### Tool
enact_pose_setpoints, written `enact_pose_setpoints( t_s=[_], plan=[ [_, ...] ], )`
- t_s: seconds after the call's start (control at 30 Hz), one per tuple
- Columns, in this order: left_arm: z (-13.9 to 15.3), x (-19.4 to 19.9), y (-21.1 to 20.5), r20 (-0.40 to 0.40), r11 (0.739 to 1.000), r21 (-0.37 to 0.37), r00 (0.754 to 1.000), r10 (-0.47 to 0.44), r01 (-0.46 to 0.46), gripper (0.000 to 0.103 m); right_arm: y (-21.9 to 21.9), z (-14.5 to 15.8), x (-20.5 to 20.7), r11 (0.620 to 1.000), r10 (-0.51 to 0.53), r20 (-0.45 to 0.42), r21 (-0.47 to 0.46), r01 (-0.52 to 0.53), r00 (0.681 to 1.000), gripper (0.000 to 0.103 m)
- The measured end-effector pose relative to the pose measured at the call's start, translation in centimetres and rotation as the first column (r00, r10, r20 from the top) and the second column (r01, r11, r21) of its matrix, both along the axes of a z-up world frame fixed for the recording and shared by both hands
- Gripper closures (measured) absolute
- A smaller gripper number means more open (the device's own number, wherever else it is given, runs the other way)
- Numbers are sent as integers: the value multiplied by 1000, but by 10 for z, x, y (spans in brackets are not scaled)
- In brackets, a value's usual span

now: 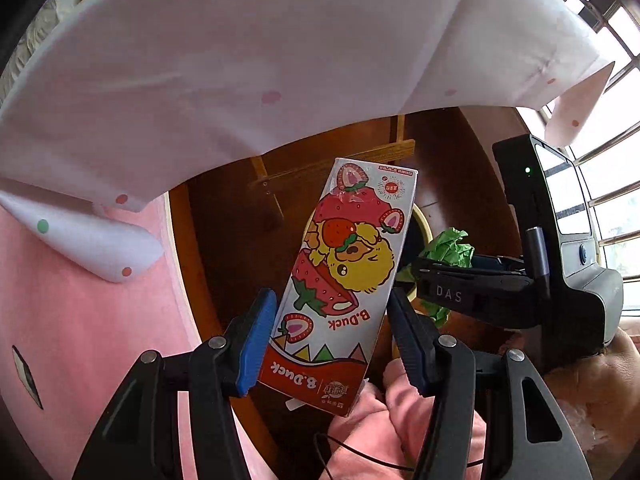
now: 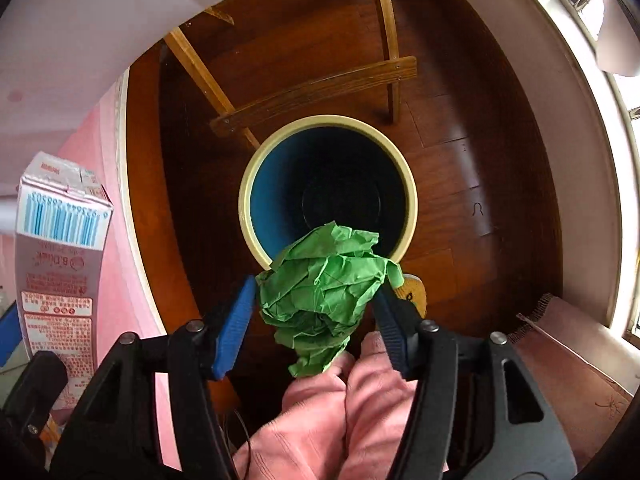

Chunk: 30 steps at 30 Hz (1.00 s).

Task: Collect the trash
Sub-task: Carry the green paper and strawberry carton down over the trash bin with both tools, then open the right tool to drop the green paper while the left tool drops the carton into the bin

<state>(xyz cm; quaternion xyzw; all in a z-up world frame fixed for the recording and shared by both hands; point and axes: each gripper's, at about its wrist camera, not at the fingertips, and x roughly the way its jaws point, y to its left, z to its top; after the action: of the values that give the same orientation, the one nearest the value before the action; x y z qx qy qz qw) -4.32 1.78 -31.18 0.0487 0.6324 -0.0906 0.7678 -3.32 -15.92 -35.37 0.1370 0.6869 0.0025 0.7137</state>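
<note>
While the left hand-held gripper [image 1: 330,336] clamps a carton [image 1: 344,280], the right hand-held gripper [image 2: 316,304] clamps crumpled green paper [image 2: 324,292].

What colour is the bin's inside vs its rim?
The bin is blue inside, darkening toward the bottom; its rim is cream. Right wrist view shows it best.

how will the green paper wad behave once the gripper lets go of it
The paper wad is loosely crumpled, so it probably weighs little and squashes easily. Its irregular folds suggest it may drift or catch on the bin rim rather than dropping straight.
</note>
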Motion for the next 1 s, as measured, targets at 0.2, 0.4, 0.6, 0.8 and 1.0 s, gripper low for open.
enact_pose_setpoints(
  t_s=[0.2,0.4,0.6,0.8,1.0],
  plan=[
    [-49,13,-3,-26,999,-2,999,41,-41,46,-8,-30,21,1000,-24,38,-11,24,999,29],
    [-89,21,-19,-64,1000,1,998,20,-20,46,-31,-37,13,999,-45,54,-21,46,998,29],
    [-131,31,-51,-101,998,26,993,-57,60,46,-59,-59,-3,995,-93,22,-19,93,995,29],
    [-147,48,-79,-75,989,51,988,-136,140,45,-77,-70,-14,990,-142,22,-8,142,990,29],
    [-153,80,-94,-47,976,75,978,-203,206,44,-90,-72,-19,985,-173,38,-1,173,984,29]
  ],
)
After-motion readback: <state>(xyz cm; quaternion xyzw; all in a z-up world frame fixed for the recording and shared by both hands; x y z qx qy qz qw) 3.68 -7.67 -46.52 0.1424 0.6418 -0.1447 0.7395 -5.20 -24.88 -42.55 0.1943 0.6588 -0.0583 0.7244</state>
